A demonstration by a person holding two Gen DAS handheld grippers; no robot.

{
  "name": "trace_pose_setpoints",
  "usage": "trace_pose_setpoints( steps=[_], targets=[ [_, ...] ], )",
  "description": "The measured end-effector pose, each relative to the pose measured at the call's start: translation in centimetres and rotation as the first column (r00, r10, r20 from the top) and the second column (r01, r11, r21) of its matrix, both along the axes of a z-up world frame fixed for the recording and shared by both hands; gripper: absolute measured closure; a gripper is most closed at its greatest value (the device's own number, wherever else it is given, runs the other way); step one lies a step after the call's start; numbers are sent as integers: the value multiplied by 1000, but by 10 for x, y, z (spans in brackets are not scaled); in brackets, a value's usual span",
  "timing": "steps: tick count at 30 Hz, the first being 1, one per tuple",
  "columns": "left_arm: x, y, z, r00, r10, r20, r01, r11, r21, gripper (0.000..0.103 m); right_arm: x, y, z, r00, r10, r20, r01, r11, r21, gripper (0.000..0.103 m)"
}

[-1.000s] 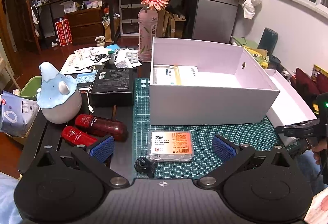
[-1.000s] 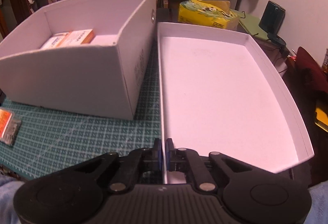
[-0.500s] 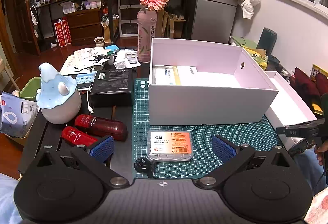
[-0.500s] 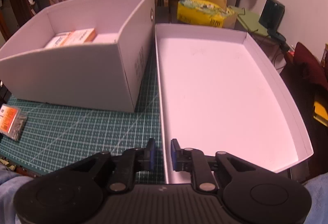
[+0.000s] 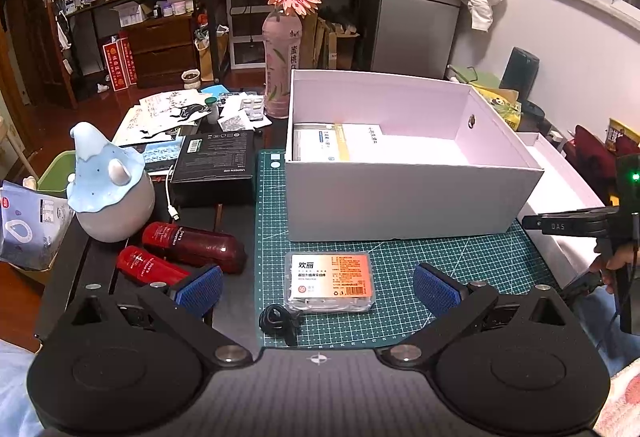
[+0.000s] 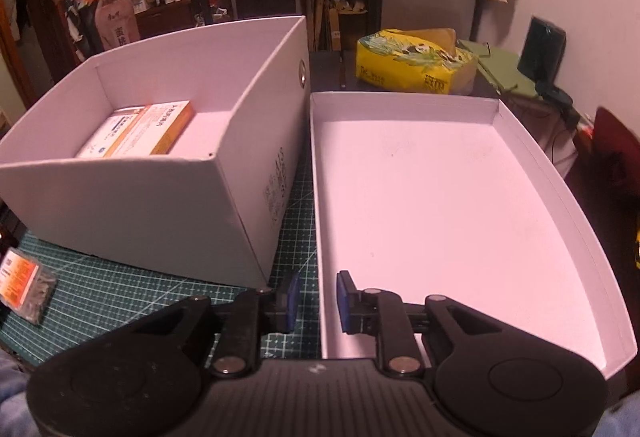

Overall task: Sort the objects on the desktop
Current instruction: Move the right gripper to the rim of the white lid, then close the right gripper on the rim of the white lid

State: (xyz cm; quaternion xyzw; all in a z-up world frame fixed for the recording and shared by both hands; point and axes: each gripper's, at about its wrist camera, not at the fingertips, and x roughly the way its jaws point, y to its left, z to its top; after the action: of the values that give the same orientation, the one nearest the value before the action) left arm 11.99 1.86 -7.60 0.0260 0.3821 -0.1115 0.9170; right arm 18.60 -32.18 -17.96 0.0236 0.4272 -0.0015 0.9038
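Cluttered shelves and a grey fridge back a dark desk with a green cutting mat (image 5: 400,265) on it. From the left gripper (image 5: 318,287), spread wide and holding nothing, you see what the other view misses: a clear case with an orange label (image 5: 330,283) lying on the mat between its blue pads, two red tubes (image 5: 192,245) beside the mat, a blue-capped ornament (image 5: 108,185) and a black carton (image 5: 216,161). The right-hand view shows only an edge of that case at its left border. It looks instead into the white box (image 6: 152,197), where an orange-edged packet (image 6: 140,135) lies, and over the shallow lid (image 6: 460,205) just beside the box. The right gripper (image 6: 318,301) straddles the lid's near wall with its pads slightly parted, clear of the card. The packet's print is too small to read.
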Motion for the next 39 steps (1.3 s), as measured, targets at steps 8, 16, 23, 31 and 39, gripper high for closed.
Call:
trace_pose_setpoints(
  steps=[8,16,23,31,39],
  targets=[
    [2,1,-2,1000,5,-8,-5,1000,-3,0,16,-2,-4,1000,15,25,-15,1000,23,87],
    [4,-1,-4,1000,1,-16,-1,1000,0,0,28,-6,-14,1000,10,28,-10,999,31,91],
    [6,-2,-5,1000,-2,-21,2,1000,-1,0,30,-6,-20,1000,3,28,-4,999,35,99],
    [7,0,-6,1000,8,-27,-8,1000,-3,0,27,-10,-10,998,-29,57,24,997,79,101],
    [11,0,-9,999,21,-33,-21,1000,-3,0,16,-24,13,996,-68,66,51,970,237,101]
  ],
)
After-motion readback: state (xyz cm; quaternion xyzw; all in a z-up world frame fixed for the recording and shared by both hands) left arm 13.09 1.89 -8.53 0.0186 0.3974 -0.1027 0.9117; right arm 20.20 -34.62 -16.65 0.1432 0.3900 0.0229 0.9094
